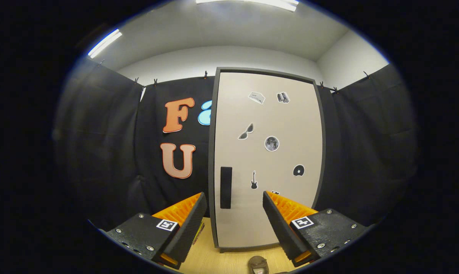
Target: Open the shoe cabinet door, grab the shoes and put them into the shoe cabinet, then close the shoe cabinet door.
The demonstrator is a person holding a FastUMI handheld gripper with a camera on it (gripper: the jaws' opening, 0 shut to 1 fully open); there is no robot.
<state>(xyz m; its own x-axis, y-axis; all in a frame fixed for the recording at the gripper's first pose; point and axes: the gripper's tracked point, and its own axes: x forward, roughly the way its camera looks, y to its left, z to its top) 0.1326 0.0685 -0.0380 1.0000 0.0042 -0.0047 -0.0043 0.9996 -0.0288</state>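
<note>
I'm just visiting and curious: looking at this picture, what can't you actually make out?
- Inside of the shoe cabinet: hidden by its shut door, gripper view.
- Brown object on the floor below the open tool: cut off by the view's edge; maybe a shoe, cannot tell.
- Small stickers on the door: too small to identify surely.
- Thing beside the left finger: mostly hidden by it.

Black cloth [99,152] hangs all round as the booth's wall, clipped along its top edge (small clips [205,74] show there). Above it rise white walls [221,57] and a white ceiling [233,26], with two strip lights [104,43] glowing, one overhead and one off to the side. The floor [221,258] below is pale wood
</note>
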